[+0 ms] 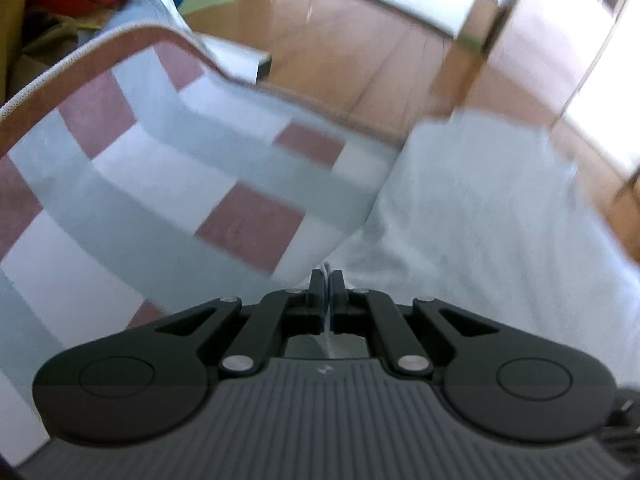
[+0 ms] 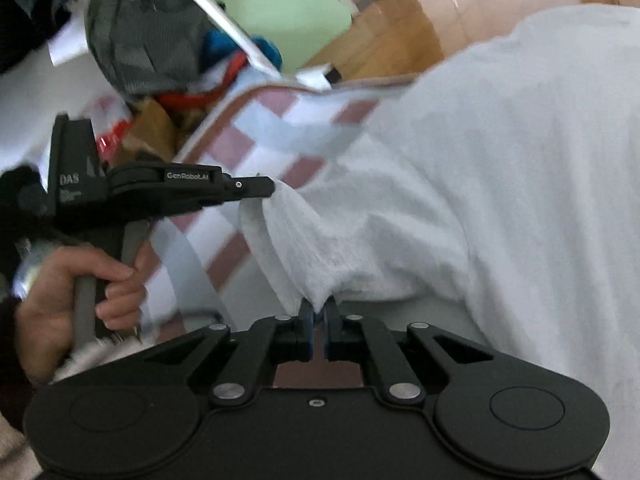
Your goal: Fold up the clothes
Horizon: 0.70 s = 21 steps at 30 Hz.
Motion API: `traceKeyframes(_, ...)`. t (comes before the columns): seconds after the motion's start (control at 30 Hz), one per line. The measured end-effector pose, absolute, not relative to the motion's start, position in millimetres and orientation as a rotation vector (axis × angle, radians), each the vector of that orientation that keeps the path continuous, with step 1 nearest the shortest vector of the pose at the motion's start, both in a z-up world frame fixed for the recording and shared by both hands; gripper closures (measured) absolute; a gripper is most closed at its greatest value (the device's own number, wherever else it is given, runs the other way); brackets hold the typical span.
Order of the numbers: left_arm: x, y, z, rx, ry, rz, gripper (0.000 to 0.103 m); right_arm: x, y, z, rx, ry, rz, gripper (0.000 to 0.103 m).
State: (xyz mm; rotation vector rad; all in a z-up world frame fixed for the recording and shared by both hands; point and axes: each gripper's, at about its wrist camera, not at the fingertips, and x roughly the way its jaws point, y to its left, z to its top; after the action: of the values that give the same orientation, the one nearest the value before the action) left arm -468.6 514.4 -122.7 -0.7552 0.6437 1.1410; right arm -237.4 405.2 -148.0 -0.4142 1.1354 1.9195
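Observation:
A white fluffy garment (image 1: 480, 220) lies spread over a checked cloth (image 1: 160, 160) of pink, grey-blue and white squares. In the left wrist view my left gripper (image 1: 326, 280) is shut, with a thin edge of the white garment pinched between its pads. The right wrist view shows my right gripper (image 2: 319, 309) shut on a bunched fold of the same garment (image 2: 480, 160). Further left there, a hand (image 2: 80, 288) holds the left gripper (image 2: 270, 190), whose tip grips a corner of the garment, lifted slightly off the checked cloth (image 2: 240, 140).
A heap of other clothes, among them a grey garment (image 2: 148, 40) and red and blue pieces, sits beyond the checked cloth's far left corner. A metal bar (image 2: 224, 20) crosses above it. Wooden floor (image 1: 360, 48) lies past the cloth's far edge.

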Motion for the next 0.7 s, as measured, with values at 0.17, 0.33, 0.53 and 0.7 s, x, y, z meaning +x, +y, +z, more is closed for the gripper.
traceKeyframes(0.17,-472.4,505.8,-131.6,-0.742,0.729,1.164,0.099,-246.2,395.9,-152.5,-0.396,1.146,1.963,0.096)
traceKeyframes(0.33,-487.4,497.6,-123.7,-0.756,0.648,1.194,0.101,-240.7,393.7,-142.6,-0.348,1.164,2.004,0.096)
traceKeyframes(0.53,-501.0,493.5,-134.2,-0.742,0.764,1.379,0.103,-252.2,371.2,-136.5,-0.507,1.141,2.0,0.099)
traceKeyframes(0.7,-536.0,488.9,-135.1,-0.974,0.592,1.301,0.098,-217.9,349.2,-124.8,-0.455,1.108,1.935,0.093)
